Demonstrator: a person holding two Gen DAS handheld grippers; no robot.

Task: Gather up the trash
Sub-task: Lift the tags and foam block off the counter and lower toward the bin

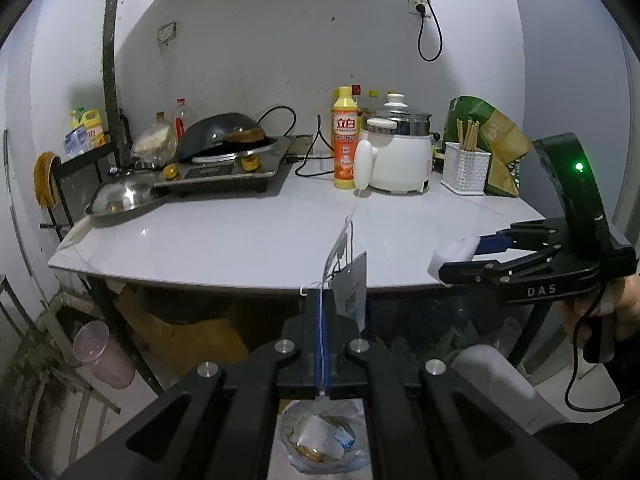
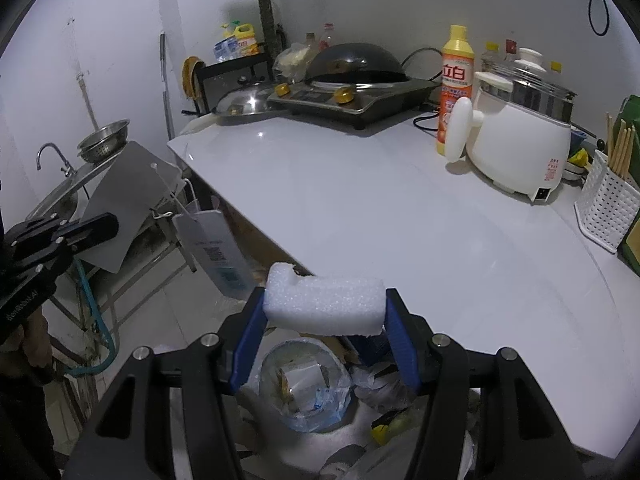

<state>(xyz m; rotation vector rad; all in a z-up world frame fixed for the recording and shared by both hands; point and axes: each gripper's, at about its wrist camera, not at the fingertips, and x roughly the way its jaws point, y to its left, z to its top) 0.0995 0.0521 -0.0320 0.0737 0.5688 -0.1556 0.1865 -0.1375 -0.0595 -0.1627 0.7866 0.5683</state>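
Blue pads (image 2: 394, 334) of the right gripper (image 2: 325, 330) pressed on both ends of a white foam block (image 2: 323, 305), held in the air past the table's (image 2: 360, 216) near edge, above a floor bin (image 2: 304, 384) lined with a clear bag holding paper scraps. Closed jaws of the left gripper (image 1: 322, 344) pinched a grey card (image 2: 132, 200) with paper tags (image 1: 352, 280) hanging from it on a white string, also off the table's near edge and over the same bin (image 1: 320, 436). On the table's far edge stood a stove (image 1: 224, 168) with a wok (image 1: 224, 136), a detergent bottle (image 1: 345, 140) and a white cooker (image 1: 400, 156); a white chopstick basket (image 1: 464, 168) sat toward the far right corner. A steel lid (image 1: 120, 200) lay at the left edge.
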